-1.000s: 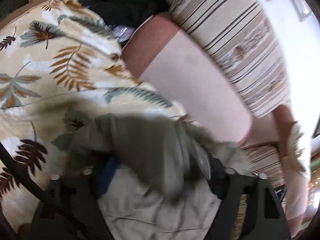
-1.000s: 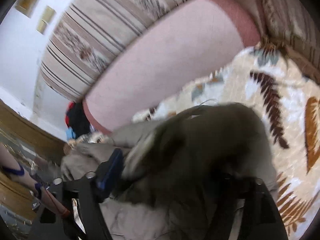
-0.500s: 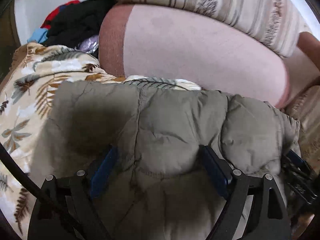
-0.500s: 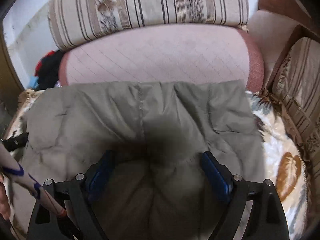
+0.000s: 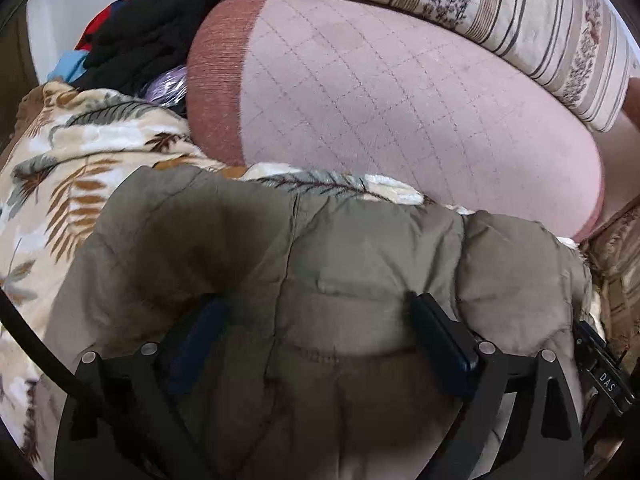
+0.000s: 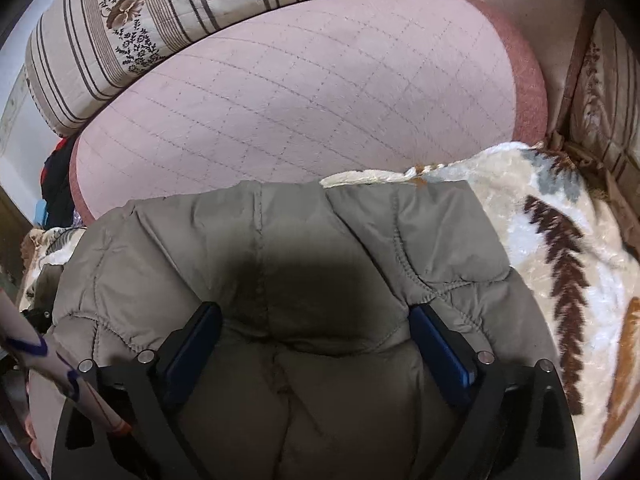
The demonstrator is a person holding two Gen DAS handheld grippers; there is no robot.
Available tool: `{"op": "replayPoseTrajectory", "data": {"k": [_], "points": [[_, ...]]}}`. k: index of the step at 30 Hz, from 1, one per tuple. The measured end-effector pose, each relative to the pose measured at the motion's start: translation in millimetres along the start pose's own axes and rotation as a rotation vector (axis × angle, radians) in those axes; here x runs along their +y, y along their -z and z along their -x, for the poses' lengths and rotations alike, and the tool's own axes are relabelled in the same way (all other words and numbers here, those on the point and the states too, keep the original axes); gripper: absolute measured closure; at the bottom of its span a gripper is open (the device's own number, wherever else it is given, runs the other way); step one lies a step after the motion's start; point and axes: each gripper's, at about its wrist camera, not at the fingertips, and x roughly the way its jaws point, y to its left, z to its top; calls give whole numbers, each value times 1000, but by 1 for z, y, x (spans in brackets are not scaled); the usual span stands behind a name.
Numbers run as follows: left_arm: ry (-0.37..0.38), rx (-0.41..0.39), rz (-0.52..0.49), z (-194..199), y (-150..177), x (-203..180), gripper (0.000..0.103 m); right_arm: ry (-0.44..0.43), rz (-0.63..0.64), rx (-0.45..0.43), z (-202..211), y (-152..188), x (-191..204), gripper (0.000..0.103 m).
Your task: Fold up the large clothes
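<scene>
Two claws are seen, one in each wrist view, and both are spread wide over one olive padded jacket. The left claw (image 5: 316, 328), low in the middle of its frame, has just been opening further; the jacket (image 5: 328, 280) bulges up between its jaws, but the blue pads (image 5: 440, 340) are not seen pinching it, so nothing is judged to be held. The right claw (image 6: 316, 332) stands equally wide, the jacket (image 6: 280, 248) lying under and between its jaws without being clamped. This is judged to be a release: the fold is laid flat, so the fabric is let go rather than dragged.

The jacket fills the lower half of both frames and is spread on one leaf-patterned blanket (image 5: 72, 168), seen at the left there and at the right (image 6: 560, 240) in the other view. One pink quilted cushion (image 5: 400, 112) runs across the upper middle, with one striped cushion (image 5: 520, 12) above it. One pile of dark clothes (image 5: 140, 40) waits at the upper left, judged still to be folded.
</scene>
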Motion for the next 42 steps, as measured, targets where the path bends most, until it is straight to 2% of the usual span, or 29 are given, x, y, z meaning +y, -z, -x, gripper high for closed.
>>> {"op": "replayPoseTrajectory", "data": {"k": [1, 5, 9, 13, 16, 18, 21, 23, 25, 28, 32, 34, 36, 39, 42], "points": [[10, -4, -5, 10, 5, 1, 8, 13, 11, -22, 14, 3, 2, 8], [-1, -41, -49, 57, 33, 4, 8, -22, 28, -101, 86, 32, -3, 8], [-39, -62, -114, 105, 77, -3, 8, -29, 15, -98, 144, 65, -16, 8], [-41, -47, -177, 138, 112, -18, 8, 7, 8, -119, 194, 75, -27, 8], [-35, -54, -214, 163, 128, -29, 8, 40, -2, -164, 239, 62, -29, 8], [-29, -80, -229, 186, 137, -34, 8, 67, 18, -196, 275, 38, -23, 8], [-8, -117, -225, 210, 146, -32, 8, 47, 24, -211, 316, 8, -14, 6], [-13, -122, -218, 216, 152, -27, 8, 43, 21, -223, 330, 9, -9, 4], [-19, -115, -192, 218, 158, -14, 8, 41, 41, -188, 321, 24, -1, 4], [-39, -91, -145, 210, 168, 8, 8, 61, 88, -100, 281, 63, 16, 4], [-98, -37, -87, 187, 185, 41, 8, 123, 144, -89, 219, 110, 47, 11], [-117, -2, -64, 177, 194, 59, 8, 146, 183, -68, 190, 120, 67, 20], [-140, 12, -53, 171, 200, 74, 8, 129, 229, -23, 163, 128, 86, 26], [-169, 11, -37, 166, 201, 92, 8, 158, 312, 22, 132, 139, 102, 26], [-167, 31, 0, 157, 199, 106, 8, 127, 275, 64, 121, 144, 89, 22]]}}
